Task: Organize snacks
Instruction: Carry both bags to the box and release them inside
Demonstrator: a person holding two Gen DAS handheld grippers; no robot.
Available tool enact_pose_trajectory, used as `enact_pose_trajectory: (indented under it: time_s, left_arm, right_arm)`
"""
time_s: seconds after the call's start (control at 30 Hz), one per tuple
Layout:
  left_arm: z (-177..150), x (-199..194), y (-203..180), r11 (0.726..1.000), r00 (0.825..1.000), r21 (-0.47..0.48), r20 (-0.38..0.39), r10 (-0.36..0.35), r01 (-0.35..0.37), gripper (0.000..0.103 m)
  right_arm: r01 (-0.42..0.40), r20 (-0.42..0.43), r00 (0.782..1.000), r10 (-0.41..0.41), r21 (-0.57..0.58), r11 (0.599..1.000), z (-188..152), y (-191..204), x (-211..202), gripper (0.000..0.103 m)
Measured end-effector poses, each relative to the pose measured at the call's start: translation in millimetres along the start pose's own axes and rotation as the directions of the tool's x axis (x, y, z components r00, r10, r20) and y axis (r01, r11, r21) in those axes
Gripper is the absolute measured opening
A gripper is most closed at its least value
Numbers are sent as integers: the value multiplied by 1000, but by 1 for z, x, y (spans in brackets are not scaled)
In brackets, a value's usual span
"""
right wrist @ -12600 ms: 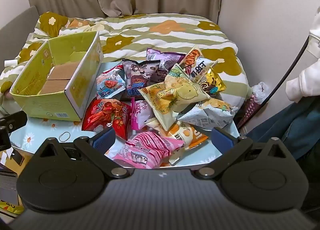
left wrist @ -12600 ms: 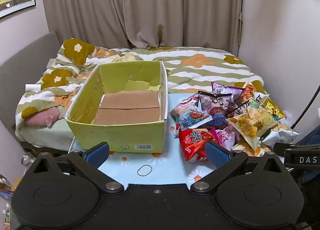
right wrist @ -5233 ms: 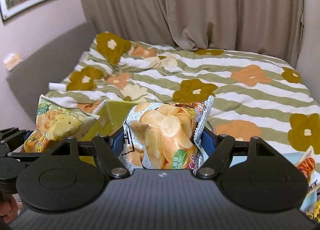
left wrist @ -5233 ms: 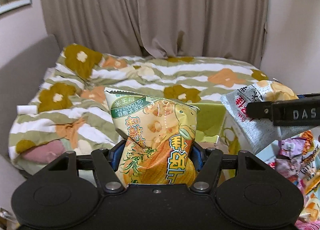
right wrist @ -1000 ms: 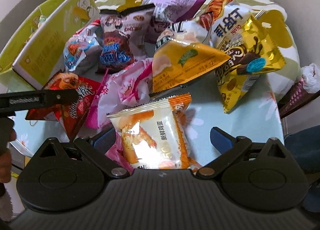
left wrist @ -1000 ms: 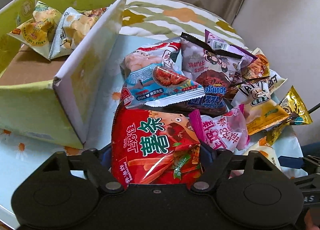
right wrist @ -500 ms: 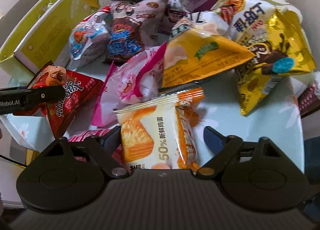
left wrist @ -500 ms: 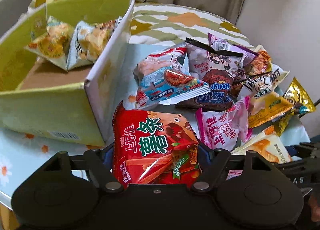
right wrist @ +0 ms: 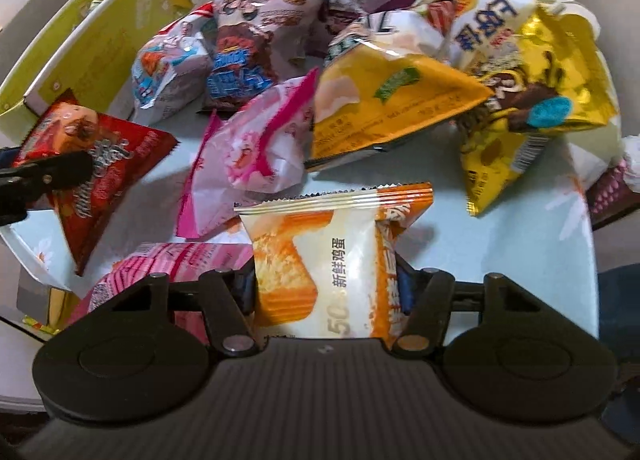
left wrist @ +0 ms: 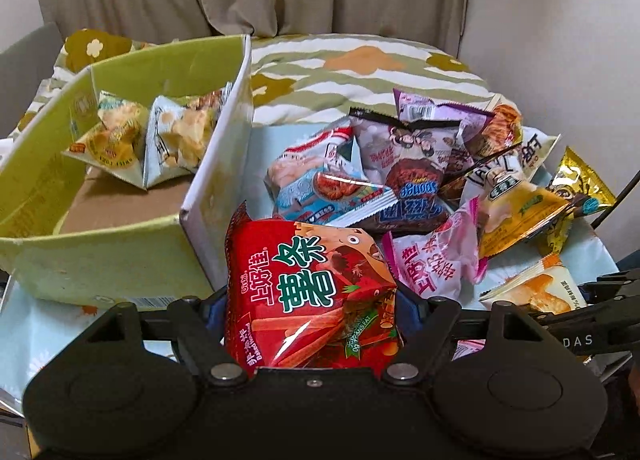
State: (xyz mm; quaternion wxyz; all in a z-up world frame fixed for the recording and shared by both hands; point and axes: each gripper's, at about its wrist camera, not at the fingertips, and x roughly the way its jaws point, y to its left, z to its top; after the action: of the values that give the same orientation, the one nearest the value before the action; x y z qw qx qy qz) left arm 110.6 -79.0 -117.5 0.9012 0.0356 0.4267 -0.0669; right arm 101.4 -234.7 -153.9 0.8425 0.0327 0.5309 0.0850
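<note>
My left gripper (left wrist: 310, 304) is shut on a red chip bag (left wrist: 312, 280), held just off the table beside the near right corner of the green cardboard box (left wrist: 100, 260). Two snack bags, a yellow one (left wrist: 112, 135) and a pale one (left wrist: 180, 135), lean at the box's far end. In the right wrist view the red chip bag (right wrist: 100, 163) hangs at the left. My right gripper (right wrist: 324, 288) has its jaws closing on an orange-and-white cake packet (right wrist: 320, 244). Both blue pads touch the packet's sides, and it lies on the light blue table (right wrist: 500, 260).
A heap of snack bags fills the table right of the box, among them a pink bag (right wrist: 248, 147), a yellow bag (right wrist: 384, 99) and a gold bag (right wrist: 540, 107). A bed with a flowered cover (left wrist: 360, 67) lies behind, with curtains and a wall beyond it.
My right gripper's jaws went from wide apart to pinching the orange-and-white packet. My left gripper rose a little with the red bag and tipped up, showing more of the box.
</note>
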Motion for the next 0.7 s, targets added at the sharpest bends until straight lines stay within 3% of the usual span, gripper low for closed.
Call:
enact_pose_trajectory:
  time_s: [0.4, 0.7]
  left_arm:
    - [17, -50, 1, 1000, 996, -6, 94, -12, 13, 80]
    - [42, -106, 43, 999, 977, -46, 213, 23, -14, 80]
  right_arm:
    - [25, 91, 995, -26, 8, 1000, 10, -7, -55, 76]
    - [35, 207, 978, -30, -22, 999, 43, 27, -112, 76]
